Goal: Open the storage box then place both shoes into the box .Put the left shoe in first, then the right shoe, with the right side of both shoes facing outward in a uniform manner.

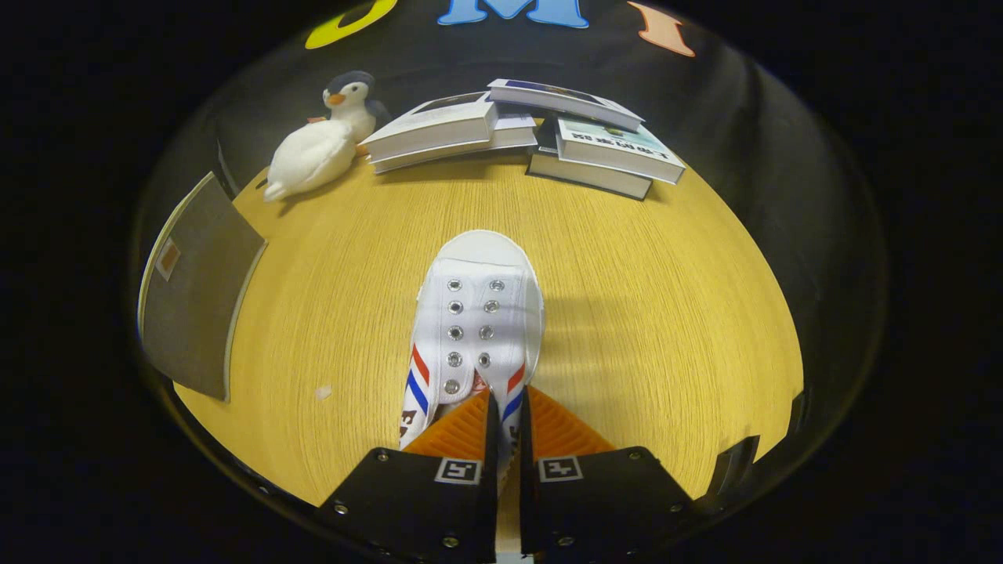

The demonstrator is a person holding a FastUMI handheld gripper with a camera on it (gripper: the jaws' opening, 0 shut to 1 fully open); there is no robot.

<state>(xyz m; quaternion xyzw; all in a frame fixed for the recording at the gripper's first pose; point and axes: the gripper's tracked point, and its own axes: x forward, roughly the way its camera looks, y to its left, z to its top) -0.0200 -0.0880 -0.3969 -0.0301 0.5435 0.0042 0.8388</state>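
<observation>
Far left on the wooden table (666, 313), the grey storage box (200, 290) sits with its lid seemingly down. The white canvas shoe (478, 313) lies dead ahead, its long axis in line with the fingers, toe pointing away. The gripper (505, 407) is clenched on the shoe's heel end.

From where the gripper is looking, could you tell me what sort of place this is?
Probably a staged tabletop booth rather than a lived-in room: a wooden table against a black cloth wall, with stacked books and a plush penguin as props. The gripper is shut on a white shoe.
</observation>
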